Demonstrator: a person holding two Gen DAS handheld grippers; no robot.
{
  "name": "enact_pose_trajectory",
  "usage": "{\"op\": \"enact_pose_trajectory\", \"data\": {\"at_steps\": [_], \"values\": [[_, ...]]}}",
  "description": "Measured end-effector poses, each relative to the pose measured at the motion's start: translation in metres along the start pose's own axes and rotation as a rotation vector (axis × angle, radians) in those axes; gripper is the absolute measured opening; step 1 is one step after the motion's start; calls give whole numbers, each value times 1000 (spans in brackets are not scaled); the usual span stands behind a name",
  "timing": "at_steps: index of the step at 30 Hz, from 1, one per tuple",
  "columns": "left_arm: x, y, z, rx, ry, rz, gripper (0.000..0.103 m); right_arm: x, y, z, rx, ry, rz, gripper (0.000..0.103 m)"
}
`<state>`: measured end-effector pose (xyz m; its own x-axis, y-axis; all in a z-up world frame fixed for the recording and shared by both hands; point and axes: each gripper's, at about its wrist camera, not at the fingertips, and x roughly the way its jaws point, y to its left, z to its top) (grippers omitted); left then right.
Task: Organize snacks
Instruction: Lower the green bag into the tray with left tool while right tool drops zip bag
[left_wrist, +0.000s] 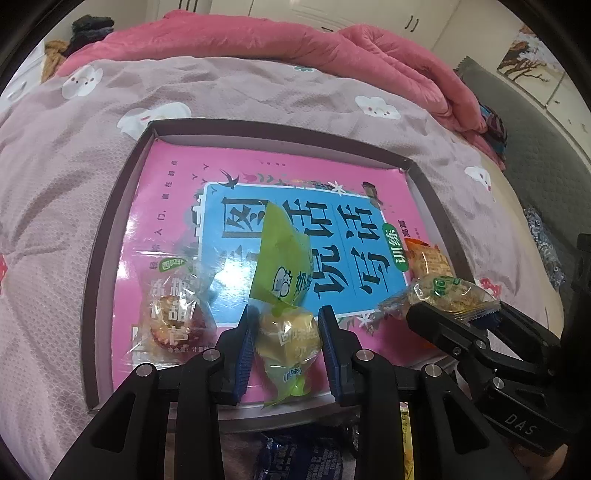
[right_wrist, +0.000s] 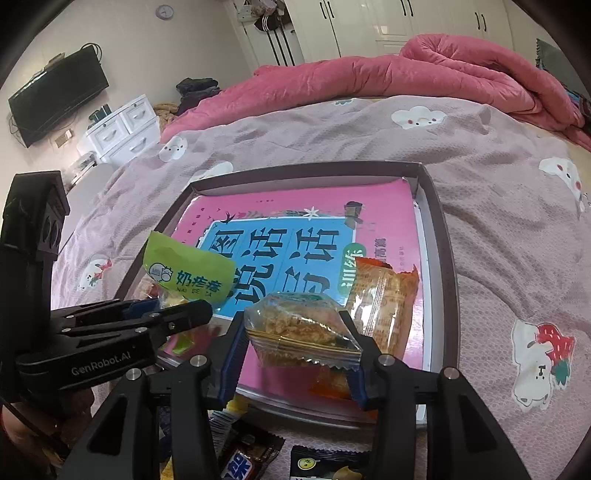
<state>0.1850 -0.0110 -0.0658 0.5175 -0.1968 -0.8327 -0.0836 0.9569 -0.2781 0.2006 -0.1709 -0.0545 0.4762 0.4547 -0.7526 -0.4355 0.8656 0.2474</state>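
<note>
A shallow brown box (left_wrist: 110, 206) (right_wrist: 439, 229) lies on the bed with a pink and blue book cover inside. My left gripper (left_wrist: 286, 317) is shut on a green-wrapped snack (left_wrist: 284, 258), which also shows in the right wrist view (right_wrist: 188, 273), held over the box's near part. My right gripper (right_wrist: 295, 325) is shut on a clear packet of crumbly cake (right_wrist: 295, 332), seen too in the left wrist view (left_wrist: 447, 295), held above the box's near right side. A clear-wrapped red and yellow snack (left_wrist: 173, 317) lies in the box at the left. An orange packet (right_wrist: 384, 302) lies at the right.
The box sits on a mauve bedspread (left_wrist: 258, 92) with cloud prints. A rolled pink quilt (right_wrist: 406, 70) lies behind it. Several dark and yellow snack packets (right_wrist: 251, 454) lie on the bed in front of the box's near edge. A white drawer unit (right_wrist: 122, 129) stands at the far left.
</note>
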Motion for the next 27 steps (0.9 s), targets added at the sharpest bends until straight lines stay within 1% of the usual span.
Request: {"op": "enact_pose_trajectory", "data": {"at_steps": [8,17,25,27], "values": [[-3,2,0,-10,-8,-5,34,2,0,-2,-12,19,-25,48],[-8,6,0,-20,-14,-8,34,3,-4,-6,9,54,-17,50],[-11,5,0,-17,-19,-8,34,-6,-10,-11,10,44,-31,51],[-11,5,0,-19,-20,-10,34,-8,-12,-12,15,39,-22,51]]}}
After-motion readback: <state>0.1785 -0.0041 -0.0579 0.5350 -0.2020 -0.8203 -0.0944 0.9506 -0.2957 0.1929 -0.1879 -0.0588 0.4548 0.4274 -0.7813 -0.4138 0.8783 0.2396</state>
